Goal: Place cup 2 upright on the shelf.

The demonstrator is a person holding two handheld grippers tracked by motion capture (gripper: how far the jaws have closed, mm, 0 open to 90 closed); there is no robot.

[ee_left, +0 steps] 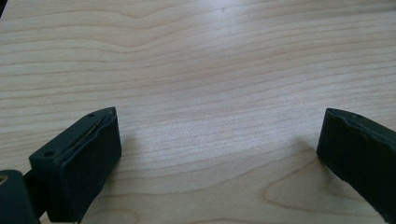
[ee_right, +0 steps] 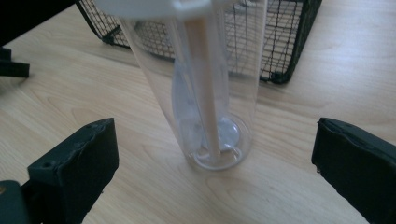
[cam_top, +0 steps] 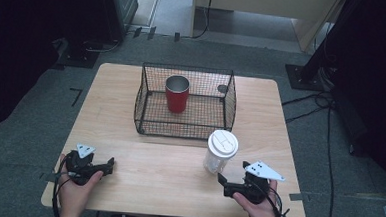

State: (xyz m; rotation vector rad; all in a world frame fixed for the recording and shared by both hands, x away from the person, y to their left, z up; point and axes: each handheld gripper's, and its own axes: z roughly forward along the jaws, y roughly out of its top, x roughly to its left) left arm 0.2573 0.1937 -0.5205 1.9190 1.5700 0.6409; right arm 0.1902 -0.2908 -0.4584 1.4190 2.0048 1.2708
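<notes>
A light wood-grain rectangular desk (cam_top: 128, 160) with rounded corners stands on a grey-green carpeted floor (cam_top: 24, 144). Short strips of dark tape (cam_top: 76, 96) lie on the carpet to the desk's left and beyond its far edge. Black cables (cam_top: 325, 125) trail across the floor on the right, near a flat black stand base (cam_top: 303, 76). At the far side, a pale beige panel (cam_top: 266, 4) rises from the floor. Both upper corners lie in deep shadow, while soft even light falls on the desk.

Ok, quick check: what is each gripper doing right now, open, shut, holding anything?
Left gripper: open, holding nothing, over bare table.
Right gripper: open, holding nothing, jaws either side of the clear lidded cup, not touching it.
</notes>
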